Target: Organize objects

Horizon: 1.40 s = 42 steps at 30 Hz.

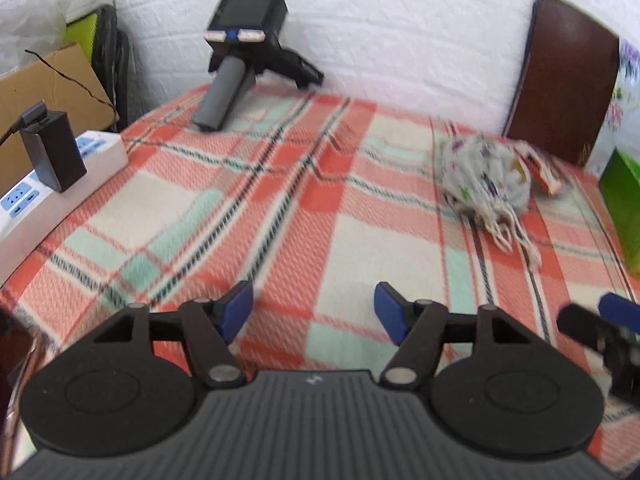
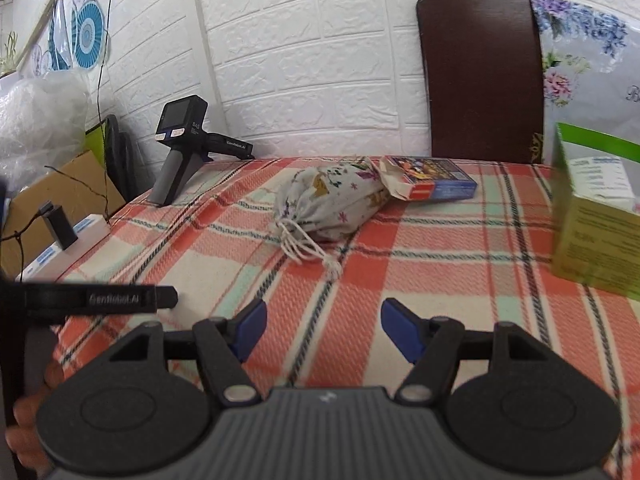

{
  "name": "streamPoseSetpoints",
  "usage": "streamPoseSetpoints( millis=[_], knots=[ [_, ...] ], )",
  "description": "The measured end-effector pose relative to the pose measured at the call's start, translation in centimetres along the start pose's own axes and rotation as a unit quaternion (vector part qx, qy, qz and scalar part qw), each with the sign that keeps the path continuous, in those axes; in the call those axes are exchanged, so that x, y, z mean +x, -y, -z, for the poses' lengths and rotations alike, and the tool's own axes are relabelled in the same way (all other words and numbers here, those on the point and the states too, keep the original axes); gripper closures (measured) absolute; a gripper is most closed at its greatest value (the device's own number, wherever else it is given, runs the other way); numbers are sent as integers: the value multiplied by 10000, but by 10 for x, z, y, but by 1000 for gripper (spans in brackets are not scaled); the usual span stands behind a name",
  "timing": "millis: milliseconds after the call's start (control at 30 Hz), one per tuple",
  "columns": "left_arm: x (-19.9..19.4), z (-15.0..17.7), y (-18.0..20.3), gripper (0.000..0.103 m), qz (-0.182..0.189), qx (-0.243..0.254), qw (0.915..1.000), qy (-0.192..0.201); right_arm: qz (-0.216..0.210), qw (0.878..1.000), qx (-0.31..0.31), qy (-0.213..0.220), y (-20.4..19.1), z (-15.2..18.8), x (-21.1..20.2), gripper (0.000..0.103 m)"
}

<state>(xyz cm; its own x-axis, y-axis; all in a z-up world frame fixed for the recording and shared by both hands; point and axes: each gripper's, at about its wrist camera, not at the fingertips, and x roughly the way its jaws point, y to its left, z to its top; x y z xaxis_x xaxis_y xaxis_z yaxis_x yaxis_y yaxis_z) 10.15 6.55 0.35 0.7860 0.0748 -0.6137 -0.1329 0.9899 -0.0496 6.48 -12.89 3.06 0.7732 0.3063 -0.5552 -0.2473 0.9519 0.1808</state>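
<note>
Sorting unstarted: drawstring pouch [image 2: 334,204] and card box [image 2: 430,184] lie by the table's far edge (both grippers' jaws part-open, empty)

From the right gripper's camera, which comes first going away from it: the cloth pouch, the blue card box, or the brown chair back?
1. Cloth pouch, ahead of the right gripper, mid-table.
2. Blue card box, just behind the pouch, to its right.
3. Brown chair back, beyond the table's far edge.
</note>
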Motion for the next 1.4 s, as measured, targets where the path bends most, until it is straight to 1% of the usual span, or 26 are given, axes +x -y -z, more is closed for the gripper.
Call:
streamPoseSetpoints(
  millis=[100, 167, 233, 267, 300, 333, 367, 400, 433, 467, 500, 567, 700, 800, 867, 967, 1000, 1033, 1067, 1100, 1167, 1233, 1300, 1333, 1367, 1400],
  knots=[
    [2, 9, -5, 31, 14, 6, 9991, 414, -6, 9996, 262, 46, 1, -20, 25, 35],
    [1, 10, -4, 31, -1, 44, 9988, 494, 18, 9991, 419, 86, 1, -35, 43, 35],
    [2, 11, -2, 30, -33, 87, 9985, 535, -75, 9978, 652, 124, 2, -49, 62, 34],
    [2, 11, -1, 30, -36, 88, 9985, 545, -193, 9958, 892, 119, 5, -55, 71, 30],
    [3, 11, -2, 30, -25, 76, 9984, 554, -333, 9922, 1200, 67, 8, -60, 81, 23],
    [3, 12, -3, 29, -13, 63, 9984, 559, -438, 9882, 1469, -42, 12, -64, 92, 22],
    [3, 12, -3, 29, -8, 62, 9984, 563, -388, 9852, 1662, -181, 15, -67, 104, 22],
    [3, 12, -3, 28, -9, 71, 9984, 565, -139, 9847, 1712, -305, 15, -68, 114, 36],
    [4, 12, -2, 27, -13, 86, 9984, 567, -60, 9850, 1690, -351, 17, -67, 119, 38],
    [4, 13, -2, 27, -13, 90, 9983, 567, -126, 9857, 1660, -272, 18, -65, 118, 51],
    [4, 13, -3, 27, -6, 88, 9984, 566, -196, 9872, 1564, -263, 18, -65, 115, 63],
    [4, 13, -3, 26, 10, 88, 9984, 555, -264, 9906, 1319, -244, 20, -59, 101, 71],
    [4, 13, -3, 24, 35, 108, 9985, 534, -549, 9928, 1015, -333, 31, -31, 54, 73],
    [4, 13, -3, 21, 95, 121, 9986, 503, -708, 9936, 772, -412, 43, -3, 1, 73],
    [5, 12, -2, 18, 143, 179, 9987, 458, -649, 9949, 660, -393, 56, 17, -37, 73],
    [4, 10, 2, 17, 103, 276, 9990, 331, -398, 9984, 324, -220, 67, 44, -86, 72],
    [1, 8, 4, 18, 85, 278, 9993, 236, -346, 9990, 221, -169, 69, 52, -99, 71],
    [-5, 8, 6, 18, 161, 194, 9996, 116, -337, 9992, 191, -131, 71, 58, -110, 69],
    [-13, 7, 7, 18, 422, 18, 9991, -3, -382, 9990, 229, -101, 74, 63, -118, 61],
    [-22, 6, 11, 18, 784, -164, 9967, -137, -448, 9985, 304, -67, 78, 66, -124, 44],
    [-37, 7, 29, 18, 1376, -243, 9895, -370, -483, 9980, 407, 78, 84, 70, -130, 25],
    [-49, 9, 54, 18, 1776, -50, 9824, -568, -465, 9981, 397, 98, 86, 68, -128, 23],
    [-56, 11, 76, 17, 2169, 71, 9732, -759, -574, 9978, 332, 18, 83, 68, -121, 14],
    [-57, 12, 86, 17, 2337, 80, 9687, -837, -608, 9979, 244, 11, 80, 69, -119, 13],
    [-57, 12, 94, 15, 2483, 83, 9642, -925, -593, 9982, 110, 15, 78, 69, -116, 12],
    [-56, 13, 103, 8, 2600, 84, 9601, -1030, -547, 9985, -41, 16, 76, 70, -113, 12]
  ],
)
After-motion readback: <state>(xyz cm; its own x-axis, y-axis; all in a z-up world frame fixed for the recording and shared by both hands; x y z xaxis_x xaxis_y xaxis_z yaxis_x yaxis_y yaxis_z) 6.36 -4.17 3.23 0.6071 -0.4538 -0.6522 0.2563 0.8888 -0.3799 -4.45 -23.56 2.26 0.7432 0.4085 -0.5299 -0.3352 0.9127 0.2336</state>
